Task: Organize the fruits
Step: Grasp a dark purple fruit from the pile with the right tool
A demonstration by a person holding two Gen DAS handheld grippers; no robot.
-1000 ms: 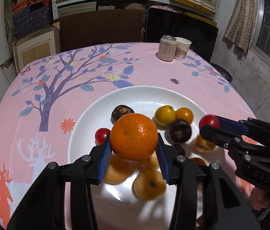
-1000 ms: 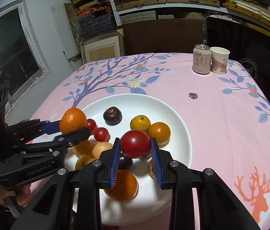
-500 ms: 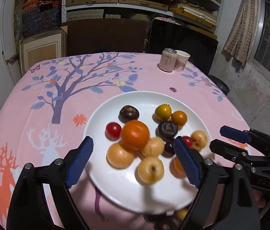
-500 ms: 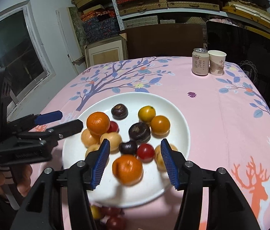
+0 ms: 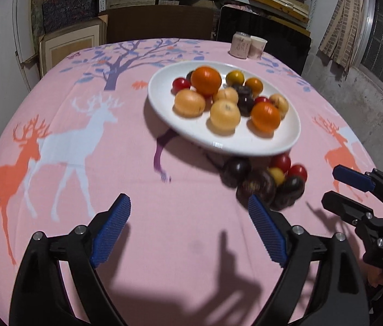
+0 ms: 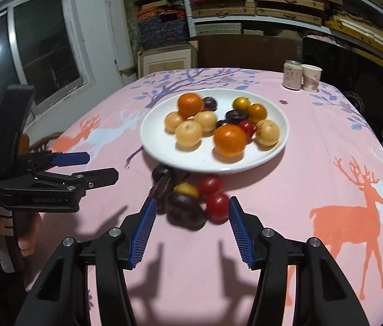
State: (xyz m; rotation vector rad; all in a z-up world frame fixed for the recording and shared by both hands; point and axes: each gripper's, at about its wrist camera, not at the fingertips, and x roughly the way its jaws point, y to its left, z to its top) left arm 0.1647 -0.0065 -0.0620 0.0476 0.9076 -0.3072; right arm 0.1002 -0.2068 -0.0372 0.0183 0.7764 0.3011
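Fruits lie in two groups around the white plate (image 6: 161, 152), which sits on a pink tablecloth (image 5: 164, 231) printed with deer and a tree. On the plate are two oranges, the larger-looking one (image 6: 229, 140) toward its near edge and the other (image 5: 206, 80) toward its far side, with pale yellow-orange fruits (image 5: 224, 114), dark purple fruits and small tomatoes packed between them. Just off the plate's near rim, a loose pile (image 6: 188, 201) of dark fruits, red tomatoes and one yellow fruit rests on the cloth. Beyond the plate's far side stand a can (image 6: 292, 75) and a paper cup (image 6: 311, 77), touching or nearly so. The left gripper (image 5: 188, 217) hangs wide apart and empty, nearer than the plate. The right gripper (image 6: 190, 212) is parted too, its pads flanking the pile's near edge without pressing it.
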